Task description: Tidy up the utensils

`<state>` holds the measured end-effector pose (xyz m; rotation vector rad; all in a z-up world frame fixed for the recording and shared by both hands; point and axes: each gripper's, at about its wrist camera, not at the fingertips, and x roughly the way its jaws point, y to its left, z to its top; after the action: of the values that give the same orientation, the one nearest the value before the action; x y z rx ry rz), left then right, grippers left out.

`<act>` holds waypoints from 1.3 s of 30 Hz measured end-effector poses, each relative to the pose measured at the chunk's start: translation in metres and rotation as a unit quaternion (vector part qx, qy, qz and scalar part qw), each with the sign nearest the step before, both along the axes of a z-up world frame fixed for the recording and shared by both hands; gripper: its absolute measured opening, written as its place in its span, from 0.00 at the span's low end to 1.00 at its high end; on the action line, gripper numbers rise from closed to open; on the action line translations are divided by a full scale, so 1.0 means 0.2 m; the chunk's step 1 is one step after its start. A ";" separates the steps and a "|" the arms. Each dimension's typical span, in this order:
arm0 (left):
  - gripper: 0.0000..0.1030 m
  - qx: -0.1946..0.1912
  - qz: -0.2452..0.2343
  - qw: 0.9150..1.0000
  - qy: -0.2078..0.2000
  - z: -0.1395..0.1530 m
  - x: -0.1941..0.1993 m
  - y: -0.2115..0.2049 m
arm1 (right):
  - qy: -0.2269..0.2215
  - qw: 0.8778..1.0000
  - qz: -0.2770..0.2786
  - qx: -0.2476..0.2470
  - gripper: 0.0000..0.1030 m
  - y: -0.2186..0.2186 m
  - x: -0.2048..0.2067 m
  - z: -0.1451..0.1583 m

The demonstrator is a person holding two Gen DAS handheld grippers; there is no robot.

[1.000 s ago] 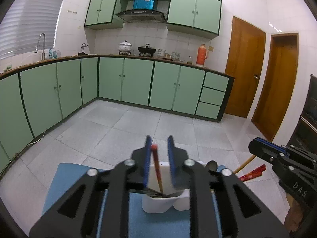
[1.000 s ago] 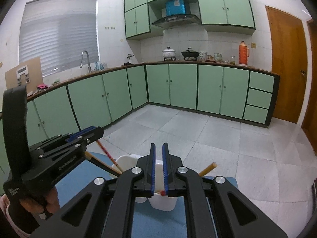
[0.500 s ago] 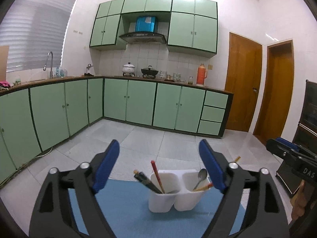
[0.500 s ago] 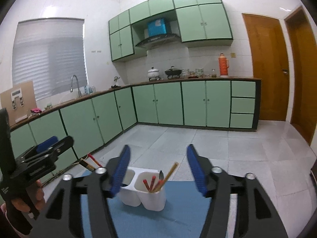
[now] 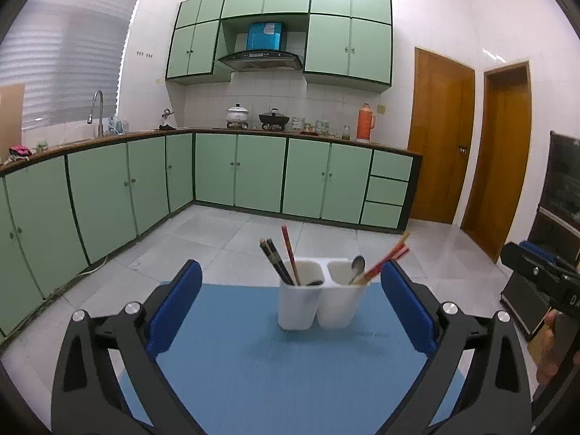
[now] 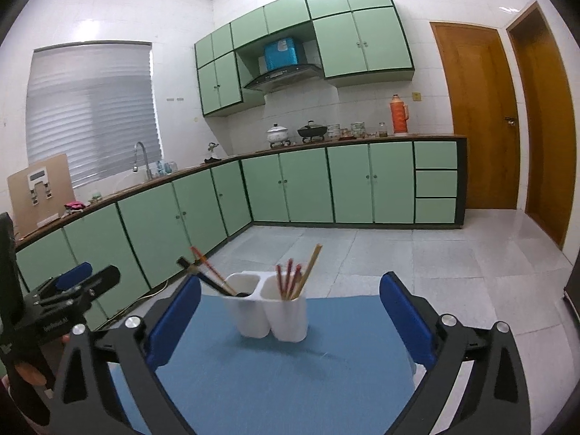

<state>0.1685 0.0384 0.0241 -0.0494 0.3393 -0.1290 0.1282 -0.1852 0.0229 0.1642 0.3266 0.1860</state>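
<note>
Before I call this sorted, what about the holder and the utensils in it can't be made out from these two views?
- Lower ends of the chopsticks and spoon: hidden by the white holder walls, both views.
- Dark item low in the left compartment: too small to identify.
- Exact chopstick count: sticks overlap, right wrist view.
- Blue mat near edge: cut off by the left gripper body.

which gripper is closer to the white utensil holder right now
Neither clearly: the left gripper and right gripper are both open, backed off from the white utensil holder, which stands between each one's fingers, apart.
</note>
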 end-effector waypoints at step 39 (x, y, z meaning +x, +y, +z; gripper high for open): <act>0.95 0.041 -0.019 0.999 -0.018 0.04 -0.45 -0.06 | -0.015 0.998 0.039 -0.045 0.94 0.22 -0.37 0.03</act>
<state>0.0783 0.0259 0.0314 0.0398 0.3086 -0.1541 0.0544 -0.1405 0.0281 0.0594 0.3103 0.2506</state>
